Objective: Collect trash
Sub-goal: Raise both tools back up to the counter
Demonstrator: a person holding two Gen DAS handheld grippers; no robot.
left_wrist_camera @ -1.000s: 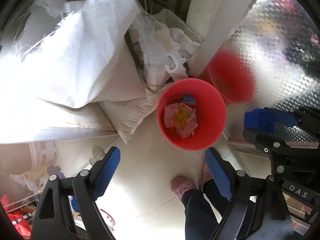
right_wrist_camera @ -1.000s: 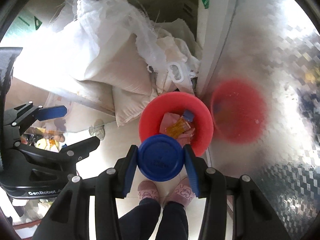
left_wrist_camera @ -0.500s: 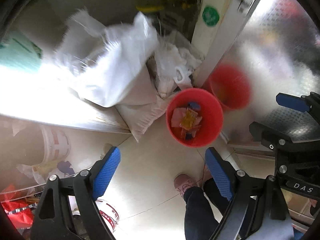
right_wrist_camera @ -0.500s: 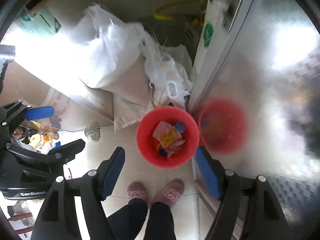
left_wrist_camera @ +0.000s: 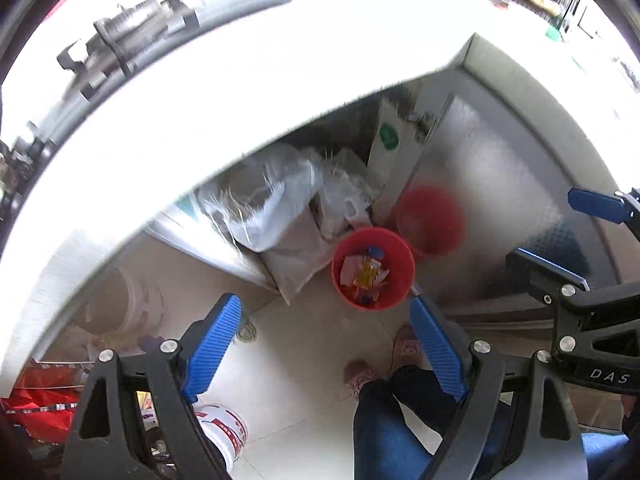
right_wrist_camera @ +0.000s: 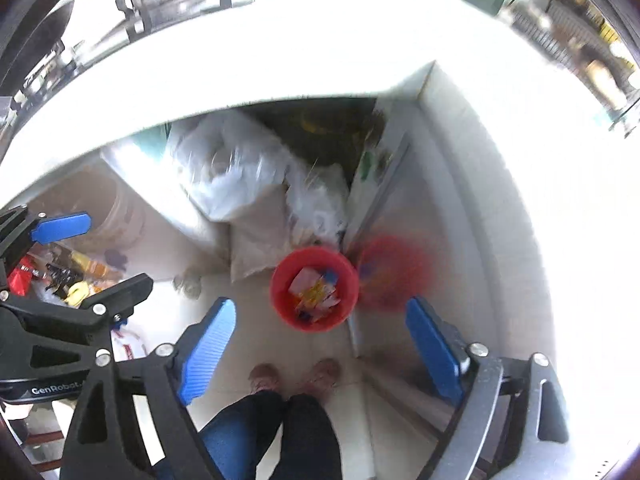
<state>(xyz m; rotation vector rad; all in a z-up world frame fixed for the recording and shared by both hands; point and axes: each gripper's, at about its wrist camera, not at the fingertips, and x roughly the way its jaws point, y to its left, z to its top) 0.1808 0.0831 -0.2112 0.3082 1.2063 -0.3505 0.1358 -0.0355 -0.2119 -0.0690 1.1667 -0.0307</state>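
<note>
Trash fills a red bucket (left_wrist_camera: 373, 268) that stands on the pale tiled floor (left_wrist_camera: 304, 360), seen from above in the left wrist view: pink, yellow and blue wrappers (left_wrist_camera: 365, 272) lie heaped inside it. The bucket sits just beside a shiny metal cabinet door (left_wrist_camera: 492, 208), which carries its blurred red reflection, and against white woven sacks (left_wrist_camera: 276, 208) piled under a bright white tabletop (left_wrist_camera: 240, 92). The left gripper (left_wrist_camera: 326, 346) hangs above the floor with its blue fingers (left_wrist_camera: 212, 344) spread wide and nothing between them. A person's legs in blue jeans (left_wrist_camera: 384, 424) and pink slippers (left_wrist_camera: 360, 374) show below the bucket. At the right edge the right gripper (left_wrist_camera: 560, 240) appears from the side, also empty. A white pail with red print (left_wrist_camera: 224, 428) stands at the lower left. In the right wrist view, the same red bucket (right_wrist_camera: 314, 288) lies on the floor between and beyond the blue fingers (right_wrist_camera: 206, 350) of the right gripper (right_wrist_camera: 320, 350), whose fingers are opening and hold nothing. The sacks (right_wrist_camera: 236, 180) and the reflecting door (right_wrist_camera: 420, 240) flank the bucket, much of it blurred. The person's dark jeans (right_wrist_camera: 280, 432) and slippers (right_wrist_camera: 296, 376) stand directly beneath. The left gripper (right_wrist_camera: 92, 256) shows at the left edge, fingers apart.
</note>
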